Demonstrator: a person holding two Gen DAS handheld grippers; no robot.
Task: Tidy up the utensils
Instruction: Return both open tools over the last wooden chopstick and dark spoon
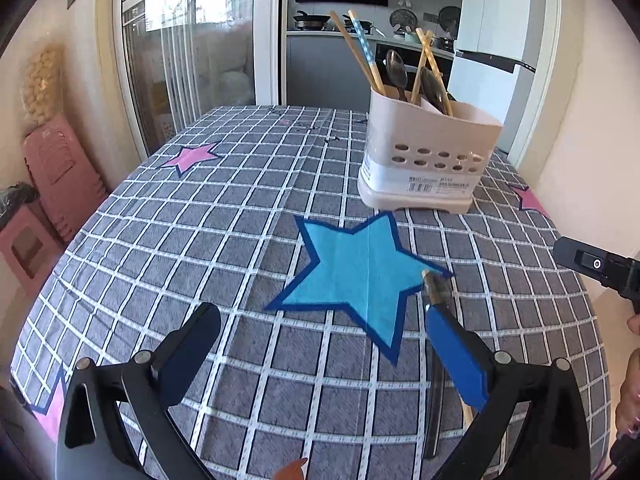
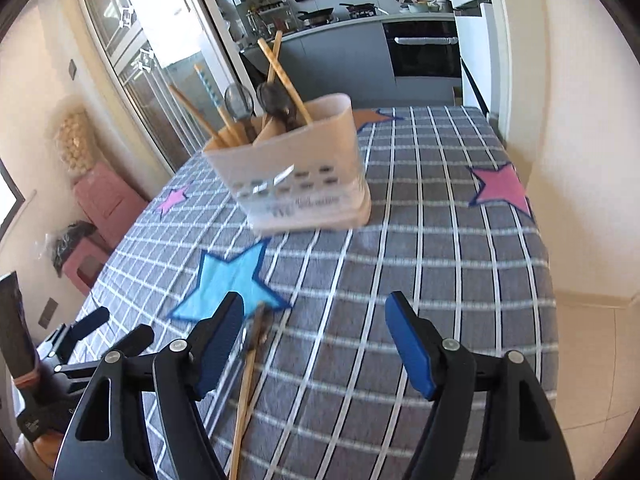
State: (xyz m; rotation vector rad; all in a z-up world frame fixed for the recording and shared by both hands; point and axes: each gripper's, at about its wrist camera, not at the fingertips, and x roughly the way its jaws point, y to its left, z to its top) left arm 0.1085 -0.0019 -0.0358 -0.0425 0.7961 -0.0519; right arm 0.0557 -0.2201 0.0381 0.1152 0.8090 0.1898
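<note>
A pale plastic utensil holder (image 1: 424,156) (image 2: 304,176) stands on the far side of the checked tablecloth (image 1: 200,240). It holds wooden chopsticks (image 1: 360,52) and dark spoons (image 1: 396,72). Loose wooden chopsticks (image 2: 246,380) with a dark utensil beside them lie on the cloth near the blue star (image 1: 360,272). Their tip (image 1: 427,278) shows just past my left gripper's blue-padded finger. My left gripper (image 1: 320,320) is open wide above the cloth with nothing between its fingers. My right gripper (image 2: 314,300) is open too; the loose chopsticks lie just inside its left finger, not pinched.
Pink stools (image 1: 60,176) and a dark bag stand by the wall on the left. The table's right edge (image 2: 552,280) drops to a tiled floor. Glass sliding doors and a kitchen counter lie beyond the table. A person's hand (image 1: 632,380) shows at the right edge.
</note>
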